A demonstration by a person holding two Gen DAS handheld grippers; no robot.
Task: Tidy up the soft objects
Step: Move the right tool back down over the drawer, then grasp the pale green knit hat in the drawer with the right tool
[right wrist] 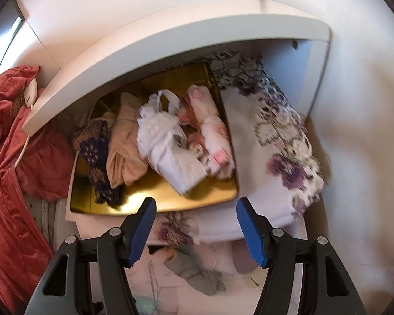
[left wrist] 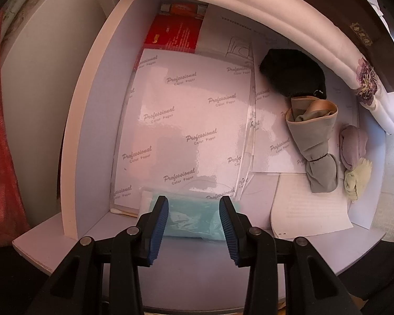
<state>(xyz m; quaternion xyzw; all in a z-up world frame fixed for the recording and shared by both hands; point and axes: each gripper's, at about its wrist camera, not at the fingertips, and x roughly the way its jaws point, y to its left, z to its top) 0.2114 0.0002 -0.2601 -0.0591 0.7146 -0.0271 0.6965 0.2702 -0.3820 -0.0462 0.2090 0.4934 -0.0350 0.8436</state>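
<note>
The left gripper [left wrist: 193, 229] is pointing straight down into an open white drawer [left wrist: 92, 110], its jaws spread a moderate way on either side of a pale blue packet [left wrist: 194, 220] at six o'clock; the pads are looking clear of the packet, so it is probably bracing or waiting rather than gripping. Sheets of printed colour paper [left wrist: 186, 126] are covering the drawer floor, with a red box [left wrist: 173, 35] at twelve o'clock. The soft things are lying along the three o'clock side: a black bundle [left wrist: 293, 74], a knotted grey stocking [left wrist: 315, 141], a lilac roll [left wrist: 353, 143] and a pale yellow roll [left wrist: 357, 178], seemingly parked there for sorting. The right gripper [right wrist: 196, 229] is tilting down toward a gold tray [right wrist: 155, 197] in the compartment above, jaws spread with nothing between them. The tray is holding a patterned brown-and-navy roll [right wrist: 97, 155], a beige bundle [right wrist: 126, 147], a white garment [right wrist: 168, 144] and a pink-and-white roll [right wrist: 210, 136], laid side by side, which suggests this is the collecting place. A floral fabric [right wrist: 278, 141] is draping at three o'clock, a white shelf [right wrist: 170, 42] is arching at twelve, and a red cloth [right wrist: 10, 136] is hanging at nine, against plain white walls
</note>
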